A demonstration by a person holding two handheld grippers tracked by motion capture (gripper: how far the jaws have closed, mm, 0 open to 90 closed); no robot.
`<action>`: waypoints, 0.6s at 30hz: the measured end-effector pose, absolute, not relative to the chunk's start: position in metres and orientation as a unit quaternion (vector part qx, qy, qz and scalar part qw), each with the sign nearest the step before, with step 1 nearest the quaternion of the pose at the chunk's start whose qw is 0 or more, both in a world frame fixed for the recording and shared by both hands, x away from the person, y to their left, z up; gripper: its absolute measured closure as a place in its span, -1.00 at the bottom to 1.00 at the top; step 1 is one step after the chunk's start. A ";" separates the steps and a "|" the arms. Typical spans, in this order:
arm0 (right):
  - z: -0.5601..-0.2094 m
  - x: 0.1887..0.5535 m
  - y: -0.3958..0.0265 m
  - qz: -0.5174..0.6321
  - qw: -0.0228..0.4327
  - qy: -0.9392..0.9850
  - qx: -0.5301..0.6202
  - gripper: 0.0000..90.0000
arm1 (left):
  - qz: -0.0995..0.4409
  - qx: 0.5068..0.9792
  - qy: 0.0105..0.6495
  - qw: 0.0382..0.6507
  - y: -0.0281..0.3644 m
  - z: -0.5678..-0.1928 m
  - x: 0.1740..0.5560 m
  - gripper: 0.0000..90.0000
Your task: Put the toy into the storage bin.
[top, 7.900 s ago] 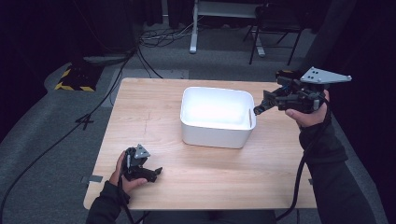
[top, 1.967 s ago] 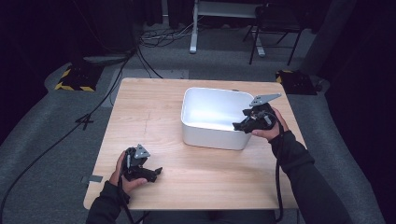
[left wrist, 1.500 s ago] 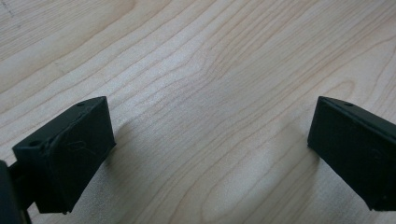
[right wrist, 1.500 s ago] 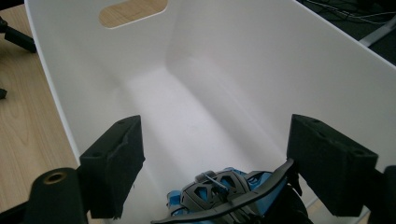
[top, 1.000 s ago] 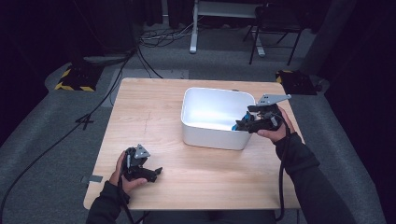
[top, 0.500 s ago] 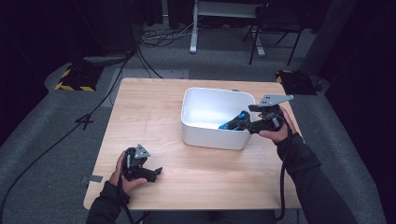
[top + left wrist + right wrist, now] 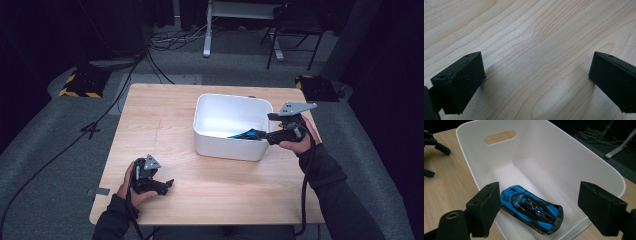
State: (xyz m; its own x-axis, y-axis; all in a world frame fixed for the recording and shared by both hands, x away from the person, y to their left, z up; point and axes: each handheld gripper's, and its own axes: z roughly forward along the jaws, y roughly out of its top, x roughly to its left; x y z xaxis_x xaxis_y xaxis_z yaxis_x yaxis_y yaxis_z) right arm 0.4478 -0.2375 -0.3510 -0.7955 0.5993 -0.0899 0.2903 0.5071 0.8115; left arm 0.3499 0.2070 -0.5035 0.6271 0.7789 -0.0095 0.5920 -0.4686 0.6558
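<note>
Right gripper view: the blue toy car [image 7: 531,211] lies on the floor of the white tub [image 7: 599,170], between the spread jaws of the right tool [image 7: 544,207], untouched. To grip well, drop lower and square the pads on the car's flanks. The jaws have just narrowed slightly. A second ago the car wasn't seen in the tub. The left tool [image 7: 150,176] rests spread on the surface [image 7: 165,115], away from the tub.
</note>
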 end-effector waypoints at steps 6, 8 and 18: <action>-0.349 0.444 -0.244 0.419 0.193 0.846 0.266 -0.58 | 0.147 0.844 0.406 0.318 0.207 -0.503 0.350 -0.99; -0.348 0.443 -0.246 0.418 0.198 0.846 0.267 -0.58 | 0.147 0.844 0.406 0.318 0.207 -0.503 0.350 -0.99; -0.345 0.429 -0.259 0.413 0.219 0.844 0.262 -0.58 | 0.147 0.844 0.406 0.318 0.207 -0.503 0.350 -0.99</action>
